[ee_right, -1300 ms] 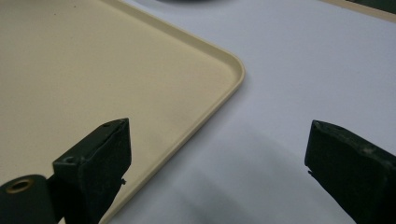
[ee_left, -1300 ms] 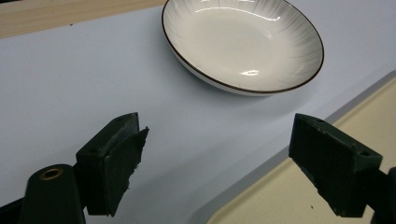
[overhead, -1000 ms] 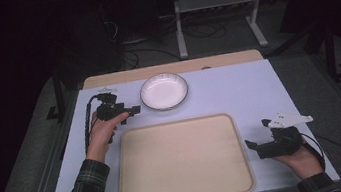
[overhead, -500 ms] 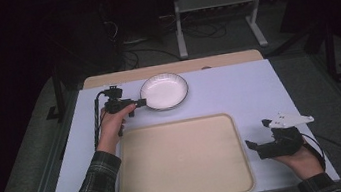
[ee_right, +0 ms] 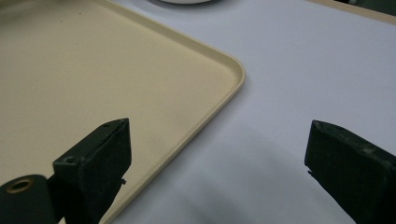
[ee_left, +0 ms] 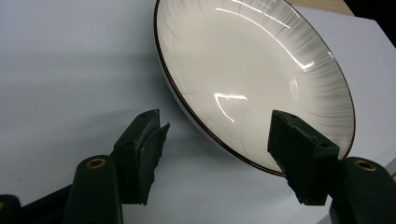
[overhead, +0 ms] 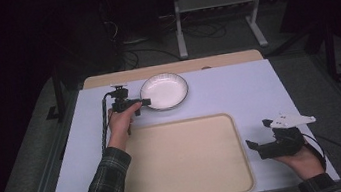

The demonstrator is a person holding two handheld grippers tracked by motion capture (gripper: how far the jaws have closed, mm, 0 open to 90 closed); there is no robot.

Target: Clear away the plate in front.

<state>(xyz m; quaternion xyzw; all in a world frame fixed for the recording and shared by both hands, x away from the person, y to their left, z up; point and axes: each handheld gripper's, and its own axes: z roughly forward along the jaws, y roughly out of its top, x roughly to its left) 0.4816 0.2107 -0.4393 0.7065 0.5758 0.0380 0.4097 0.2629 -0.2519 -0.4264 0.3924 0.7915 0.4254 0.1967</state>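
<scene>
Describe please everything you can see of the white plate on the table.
The plate is round, shallow and empty, glossy white like glazed ceramic, with fine radial ridges toward its thin dark rim and bright reflections inside. It lies flat on the pale table, beyond the beige tray and apart from it. The left gripper is at its near-left edge, jaws open, one over the plate and one outside the rim; whether they touch it cannot be told.

A white plate (overhead: 164, 91) with a thin dark rim is seen on the pale counter (overhead: 259, 93), just ahead of the left gripper (overhead: 145, 102), whose jaws are spread beside its near edge. A beige tray (overhead: 185, 159), bare, is laid between the two grippers, its rounded corner just beside the right gripper (overhead: 257, 136).
</scene>
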